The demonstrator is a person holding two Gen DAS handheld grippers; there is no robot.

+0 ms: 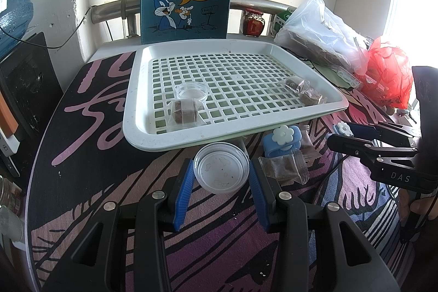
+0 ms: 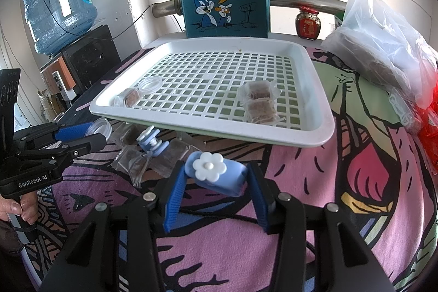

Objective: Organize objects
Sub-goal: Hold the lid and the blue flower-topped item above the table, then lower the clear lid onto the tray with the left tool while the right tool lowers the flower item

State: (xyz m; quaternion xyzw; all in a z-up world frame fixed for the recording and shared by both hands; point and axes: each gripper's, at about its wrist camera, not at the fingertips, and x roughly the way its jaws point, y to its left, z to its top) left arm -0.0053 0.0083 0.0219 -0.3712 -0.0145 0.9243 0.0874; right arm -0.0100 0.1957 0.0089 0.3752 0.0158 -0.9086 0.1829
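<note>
Left gripper — my fingers closed on the lidded cup, near the tray, for loading. Right gripper — clasping the flower clip, near edge too.

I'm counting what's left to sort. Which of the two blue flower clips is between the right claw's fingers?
The flower clip nearer the camera, white flower facing up, sits between the right claw fingers; the other clip lies among wrapped snacks beyond.
</note>
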